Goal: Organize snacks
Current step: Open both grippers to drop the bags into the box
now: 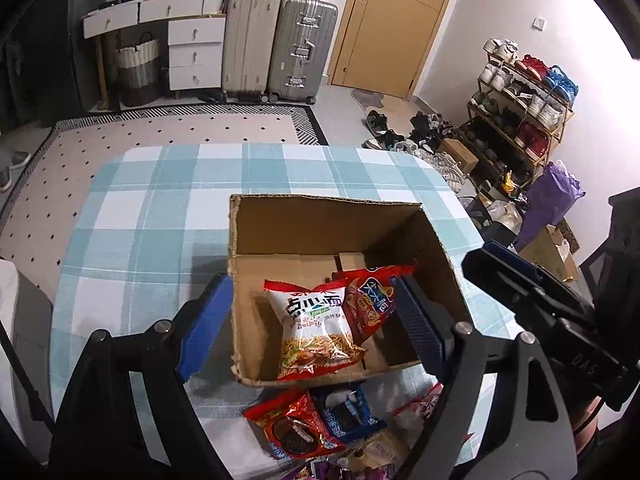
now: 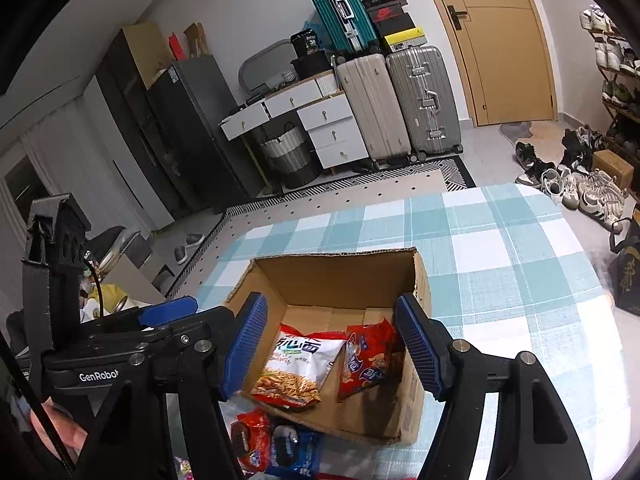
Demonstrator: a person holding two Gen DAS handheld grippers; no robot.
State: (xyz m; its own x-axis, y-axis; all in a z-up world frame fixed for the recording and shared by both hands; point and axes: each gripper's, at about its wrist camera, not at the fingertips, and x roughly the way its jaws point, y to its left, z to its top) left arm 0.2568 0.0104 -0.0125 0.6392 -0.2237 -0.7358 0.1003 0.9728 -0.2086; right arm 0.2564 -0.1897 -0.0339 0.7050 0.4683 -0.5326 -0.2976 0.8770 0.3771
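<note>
Here both tongs, left (image 1: 314,320) and right (image 2: 332,346), gape wide, empty.

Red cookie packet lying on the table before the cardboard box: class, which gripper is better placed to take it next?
Probably left: the open left gripper has the red cookie packet closer to centre than the open right gripper.

One cardboard box (image 1: 328,232) on one plaid-covered table (image 1: 152,216). Two snack bags inside the box: one white noodle-snack bag (image 1: 312,320) and, at its 3 o'clock, one red chip bag (image 1: 372,300). Two cookie packets outside the box at its 6 o'clock: one red (image 1: 296,428), one blue (image 1: 348,416). More wrappers at the bottom edge, count unclear. Three suitcases: two upright (image 2: 372,108) (image 2: 424,100), one teal (image 2: 340,12) stacked on top. One door (image 2: 500,40).
</note>
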